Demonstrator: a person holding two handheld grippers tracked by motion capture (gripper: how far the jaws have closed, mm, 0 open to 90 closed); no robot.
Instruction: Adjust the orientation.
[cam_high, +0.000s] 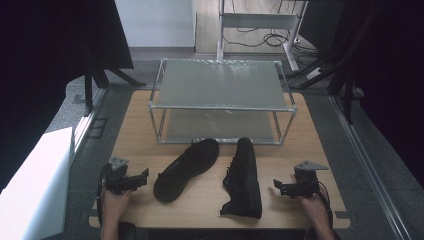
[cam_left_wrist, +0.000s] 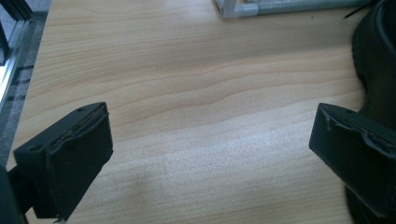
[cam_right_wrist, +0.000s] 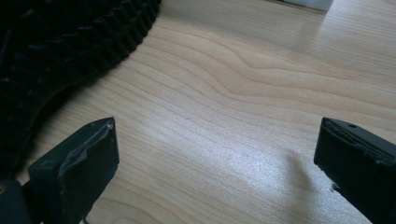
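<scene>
both grippers, left (cam_high: 142, 176) and right (cam_high: 278, 187), are wide open and hold nothing. a rack (cam_high: 223, 106) stands at the back of the table (cam_high: 140, 125). two black shoes lie in front of it, between the grippers. a grab at the soft top could make a shoe slip or tip. the left shoe (cam_high: 186, 169) slants, toe up and to the right; the right shoe (cam_high: 243, 177) points straight at the rack.

high: overhead, forward-down | gripper views: close, share table (cam_high: 210, 200)
</scene>
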